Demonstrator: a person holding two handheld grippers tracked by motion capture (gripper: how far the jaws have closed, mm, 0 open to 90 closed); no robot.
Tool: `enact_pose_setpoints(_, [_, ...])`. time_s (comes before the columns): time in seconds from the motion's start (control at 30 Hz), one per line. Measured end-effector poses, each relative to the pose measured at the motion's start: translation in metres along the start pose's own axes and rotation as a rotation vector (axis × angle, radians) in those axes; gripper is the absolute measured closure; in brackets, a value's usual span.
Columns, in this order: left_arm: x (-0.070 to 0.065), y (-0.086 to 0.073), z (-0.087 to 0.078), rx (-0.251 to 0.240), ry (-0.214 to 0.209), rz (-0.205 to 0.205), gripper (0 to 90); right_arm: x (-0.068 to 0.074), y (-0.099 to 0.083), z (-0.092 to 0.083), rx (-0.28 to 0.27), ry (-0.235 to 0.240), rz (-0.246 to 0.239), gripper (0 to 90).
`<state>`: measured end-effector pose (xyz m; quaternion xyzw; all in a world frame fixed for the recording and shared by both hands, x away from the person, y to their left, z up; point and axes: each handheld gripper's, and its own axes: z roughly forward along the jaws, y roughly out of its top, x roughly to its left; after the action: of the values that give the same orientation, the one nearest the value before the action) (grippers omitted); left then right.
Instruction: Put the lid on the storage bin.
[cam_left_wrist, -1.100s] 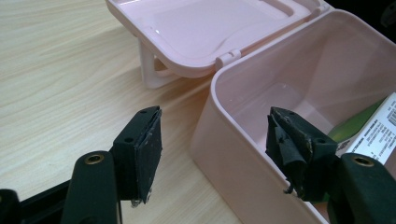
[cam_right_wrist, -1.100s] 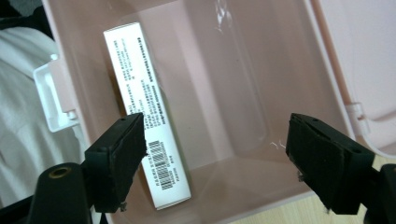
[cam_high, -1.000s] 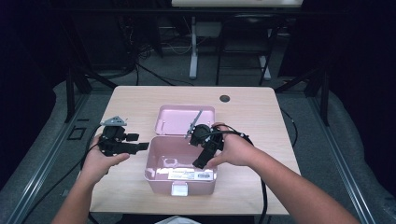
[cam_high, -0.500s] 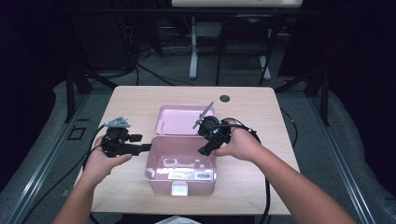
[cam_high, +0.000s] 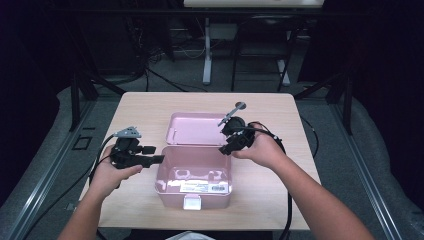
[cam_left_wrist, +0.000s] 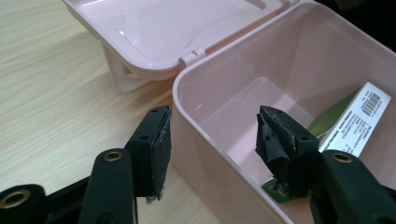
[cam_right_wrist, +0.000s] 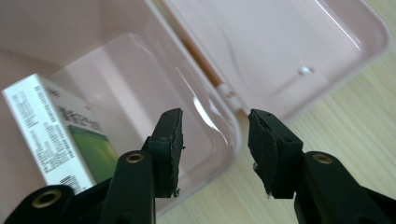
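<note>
An open pink plastic box (cam_high: 162, 172) stands mid-table with its lid (cam_high: 197, 129) laid back flat behind it. A white and green carton (cam_high: 200, 186) lies inside, also seen as the carton (cam_left_wrist: 359, 119) and the carton (cam_right_wrist: 56, 135). My left gripper (cam_high: 159, 159) straddles the box's left wall (cam_left_wrist: 201, 154), one jaw outside and one inside; its jaws have just been closing, and the inner pad (cam_left_wrist: 273, 135) stands off the wall. My right gripper (cam_high: 227, 148) straddles the right rear corner wall (cam_right_wrist: 229, 140), its jaws also closing, with gaps at both pads.
A small dark disc (cam_high: 240, 105) lies on the wooden table (cam_high: 140, 107) behind the lid. Cables trail from both grippers off the table's near edge. Bare tabletop lies on both sides of the box. Dark floor and stands surround the table.
The right hand has moved from above the box's inside toward its right rear corner, away from the person. The left hand has stayed at the left wall.
</note>
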<state>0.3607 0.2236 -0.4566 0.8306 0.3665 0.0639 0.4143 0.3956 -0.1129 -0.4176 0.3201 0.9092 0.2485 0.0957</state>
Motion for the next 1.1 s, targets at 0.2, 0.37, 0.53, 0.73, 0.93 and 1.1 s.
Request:
enact_pose_setpoints(0.2, [0.000,-0.002,0.006,0.007,0.011,0.020,51.9,-0.017,0.000,-0.001,-0.055,0.021,0.102,59.0])
enact_pose_setpoints(0.37, [0.000,-0.004,0.008,0.015,0.009,0.004,58.0,-0.029,0.000,0.002,-0.060,-0.022,0.148,59.0])
enact_pose_setpoints(0.53, [-0.002,-0.004,0.013,0.027,0.035,0.001,62.5,-0.038,0.000,0.010,-0.046,-0.042,0.204,60.2])
enact_pose_setpoints(0.73, [0.003,-0.006,0.011,0.022,0.003,-0.029,66.0,-0.047,0.003,0.018,-0.068,-0.062,0.254,61.8])
enact_pose_setpoints(0.93, [0.003,-0.006,0.012,0.015,0.018,-0.029,66.0,-0.056,0.006,0.026,-0.070,-0.070,0.319,64.7])
enact_pose_setpoints(1.1, [0.003,-0.006,0.011,0.023,0.013,-0.027,66.0,-0.065,0.010,0.041,-0.067,-0.106,0.385,64.7])
